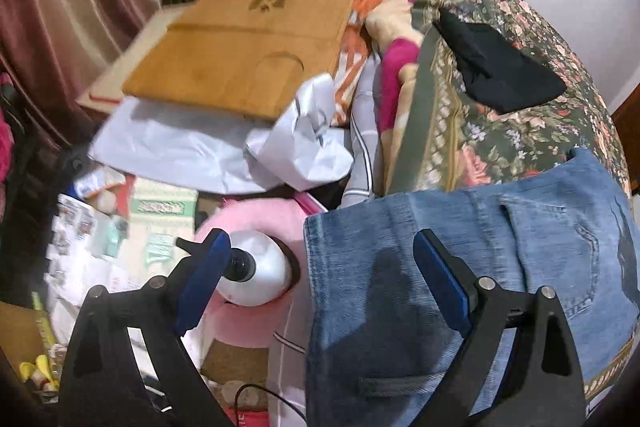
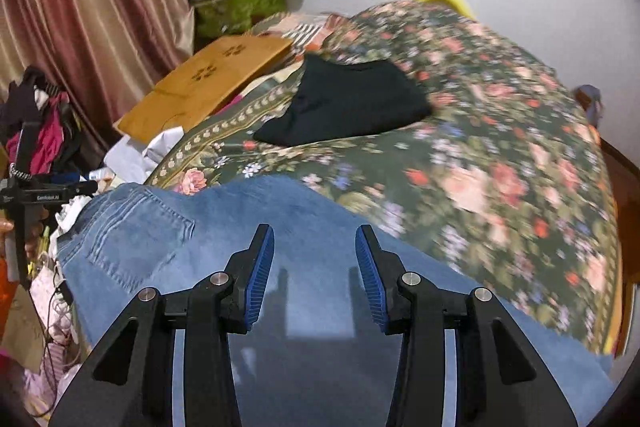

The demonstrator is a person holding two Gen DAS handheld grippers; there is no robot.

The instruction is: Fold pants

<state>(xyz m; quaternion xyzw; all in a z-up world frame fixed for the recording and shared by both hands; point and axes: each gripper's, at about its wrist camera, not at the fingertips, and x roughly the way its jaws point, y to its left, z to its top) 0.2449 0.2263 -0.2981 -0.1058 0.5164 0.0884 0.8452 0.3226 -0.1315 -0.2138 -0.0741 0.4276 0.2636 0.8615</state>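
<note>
Jeans [image 2: 224,227] lying on bed [image 2: 500,155] over flowered bedspread, near edge closest to both cameras. Back pocket [image 2: 136,227] and waistband facing up at left end; denim spread fairly flat under both grippers.

Left gripper [image 1: 320,267]: fingers spread wide, nothing between them. Right finger above denim, left finger out past the jeans' edge over a pink cushion [image 1: 248,315] and a silver dome-shaped thing [image 1: 256,267] beside the bed.

Right gripper [image 2: 315,267]: fingers moderately apart, nothing gripped. Hovering over plain stretch of denim, shadow of fingers cast on cloth below.

Progress, judged from layout only: pants laid out on bed, no grasp taken on either side. Possibly one fold already in place, since the visible piece looks compact, but not confirmable. Remaining: grip an edge, fold over, square up.

Hidden or unclear:
- Leg ends and hems cut off by lower frame edge and by gripper bodies in both views.
- Number of cloth layers not readable.
- Bedspread to the right in right wrist view smeared by motion blur.
- Black garment [image 2: 344,103] farther up the bed, apart from the jeans; type unclear.
- Wooden board [image 1: 244,39] and white paper [image 1: 224,151] off to the left among clutter.
</note>
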